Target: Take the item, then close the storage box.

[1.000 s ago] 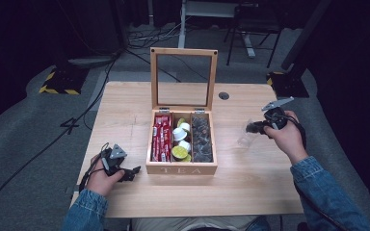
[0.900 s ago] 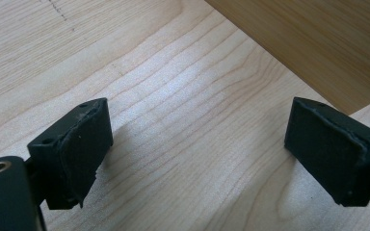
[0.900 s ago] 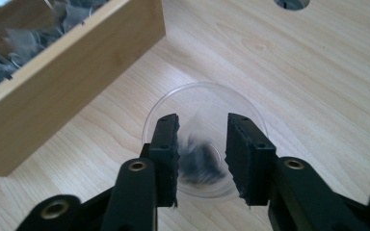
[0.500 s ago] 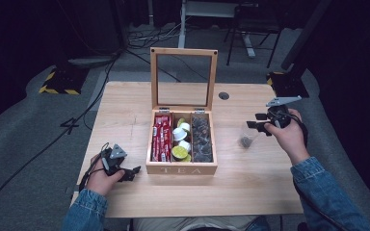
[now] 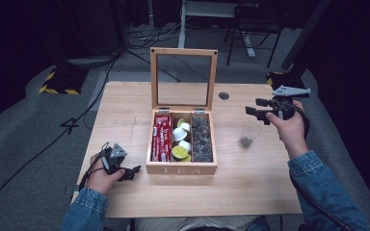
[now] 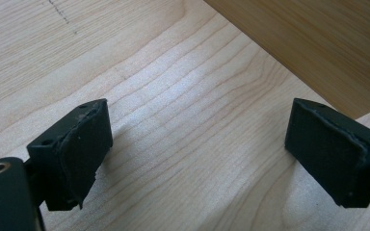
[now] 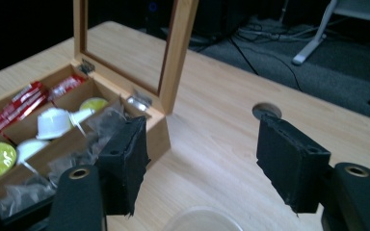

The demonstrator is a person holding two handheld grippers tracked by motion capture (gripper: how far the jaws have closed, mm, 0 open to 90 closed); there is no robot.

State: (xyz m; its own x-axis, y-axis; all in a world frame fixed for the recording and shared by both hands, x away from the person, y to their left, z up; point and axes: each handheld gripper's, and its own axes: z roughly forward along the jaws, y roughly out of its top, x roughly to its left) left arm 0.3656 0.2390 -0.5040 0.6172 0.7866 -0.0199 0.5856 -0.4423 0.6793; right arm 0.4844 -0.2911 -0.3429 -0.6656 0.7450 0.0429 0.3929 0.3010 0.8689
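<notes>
High view is showing the right gripper (image 5: 257,113), jaws just opening and empty, lifting off the clear cup (image 5: 248,134) beside the tea box (image 5: 181,169), so I'm guessing rising straight avoids tipping it.

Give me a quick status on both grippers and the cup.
Right gripper open, jaws just opening, nothing between them, above the clear cup. Cup upright on table, dark item inside. Left gripper open, by tea box.
</notes>
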